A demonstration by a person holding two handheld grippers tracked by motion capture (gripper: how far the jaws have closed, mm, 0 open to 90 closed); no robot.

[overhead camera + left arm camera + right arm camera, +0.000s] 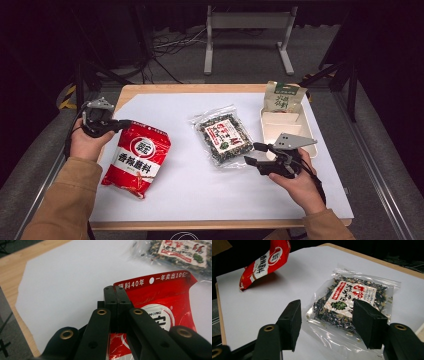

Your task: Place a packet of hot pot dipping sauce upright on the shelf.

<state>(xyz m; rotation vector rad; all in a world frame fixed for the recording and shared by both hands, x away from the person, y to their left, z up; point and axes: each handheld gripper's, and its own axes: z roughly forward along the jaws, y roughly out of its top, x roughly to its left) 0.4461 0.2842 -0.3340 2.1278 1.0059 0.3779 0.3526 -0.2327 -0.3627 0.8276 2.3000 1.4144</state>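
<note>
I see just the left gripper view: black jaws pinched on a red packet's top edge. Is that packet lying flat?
Observer: No. The red foil snack bag hangs tilted from the left gripper, with its upper end above the white sheet.
Operator: And the other hand?
Observer: The right gripper is open, pointing at a clear bag of dark dried greens without gripping it.
Operator: Anything else?
Observer: A cream tray sits far right, with a green-topped pale pouch at its far end.

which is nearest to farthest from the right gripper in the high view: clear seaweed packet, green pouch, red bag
From the right gripper:
1. clear seaweed packet, just left of its jaws.
2. green pouch, at the table's back right.
3. red bag, far left, in the left gripper.
</note>
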